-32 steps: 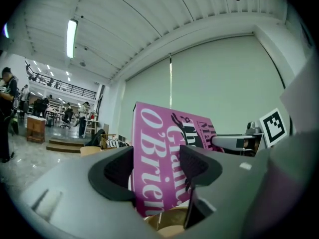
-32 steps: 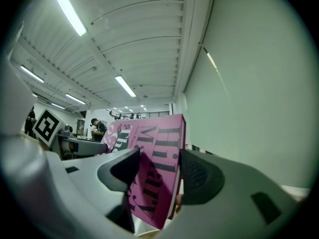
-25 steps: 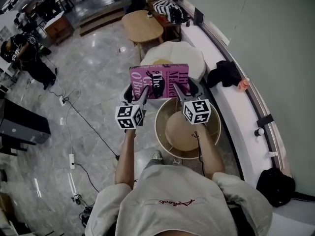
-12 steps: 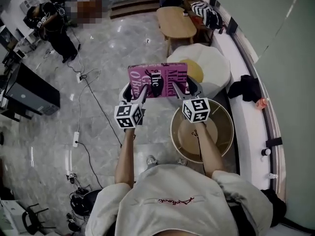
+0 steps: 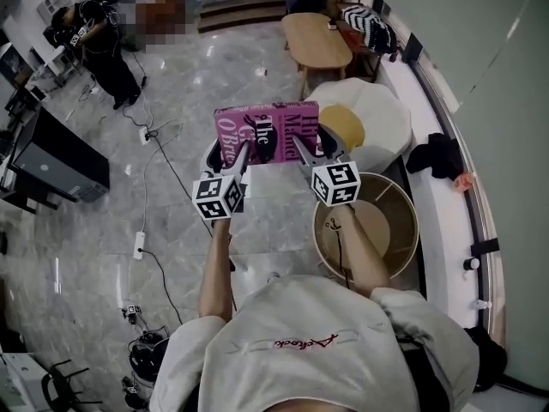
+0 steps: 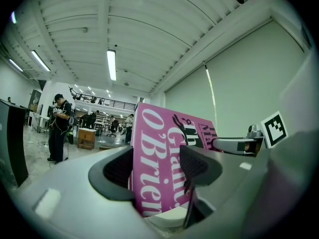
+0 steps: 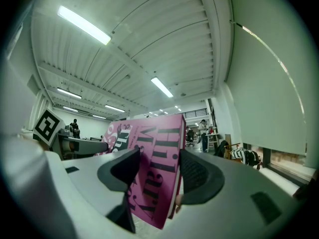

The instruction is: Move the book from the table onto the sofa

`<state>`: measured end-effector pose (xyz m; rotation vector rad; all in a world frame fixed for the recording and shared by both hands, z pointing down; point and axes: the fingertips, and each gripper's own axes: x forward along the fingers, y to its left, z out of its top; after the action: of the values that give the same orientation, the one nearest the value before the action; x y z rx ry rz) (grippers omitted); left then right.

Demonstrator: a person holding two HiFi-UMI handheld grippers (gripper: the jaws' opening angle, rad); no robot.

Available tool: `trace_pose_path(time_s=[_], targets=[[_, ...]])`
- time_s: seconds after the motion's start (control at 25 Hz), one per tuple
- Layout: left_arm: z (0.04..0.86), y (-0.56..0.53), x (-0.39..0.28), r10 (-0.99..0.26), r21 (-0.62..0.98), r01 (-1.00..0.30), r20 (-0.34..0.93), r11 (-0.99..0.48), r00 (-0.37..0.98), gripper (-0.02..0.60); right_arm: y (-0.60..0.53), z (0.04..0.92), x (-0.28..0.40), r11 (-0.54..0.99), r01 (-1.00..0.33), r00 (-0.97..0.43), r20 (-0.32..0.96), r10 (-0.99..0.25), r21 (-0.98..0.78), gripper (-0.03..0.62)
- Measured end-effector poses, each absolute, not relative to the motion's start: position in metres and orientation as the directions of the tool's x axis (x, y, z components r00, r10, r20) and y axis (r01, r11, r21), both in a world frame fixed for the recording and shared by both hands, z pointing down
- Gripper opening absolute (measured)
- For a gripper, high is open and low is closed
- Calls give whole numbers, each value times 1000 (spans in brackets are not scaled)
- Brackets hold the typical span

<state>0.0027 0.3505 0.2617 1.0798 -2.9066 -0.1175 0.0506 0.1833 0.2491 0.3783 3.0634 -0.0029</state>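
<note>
- Pink book [image 5: 266, 133], one only: your two grippers, left gripper [image 5: 244, 154] and right gripper [image 5: 306, 149], are each clenching its lower edge.
- You are holding it in the air, above the floor, near one round wooden table [image 5: 410, 230].

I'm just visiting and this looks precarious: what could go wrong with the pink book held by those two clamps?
The left gripper and right gripper each pinch only the near edge of the book; most of it sticks out beyond them, so it might tilt or slip.
In the head view it seems to hang beside the white sofa, not over it, so a slip would likely land it on the floor.
</note>
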Motion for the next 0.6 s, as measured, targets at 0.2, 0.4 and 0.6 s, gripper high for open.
trace_pose_path(time_s=[0.2,0.4,0.6], targets=[[267,362,-7,-664,103,-660,9,744,-747,293,196,251,43,973,230,-972,-46,231,15,253],[269,374,-16,-676,108,-671,9,734,-737,293,208,252,36,976,217,-975,-42,218,20,253],[274,396,-25,-685,109,-680,14,725,-729,293,232,257,29,979,203,-978,-43,204,12,253]])
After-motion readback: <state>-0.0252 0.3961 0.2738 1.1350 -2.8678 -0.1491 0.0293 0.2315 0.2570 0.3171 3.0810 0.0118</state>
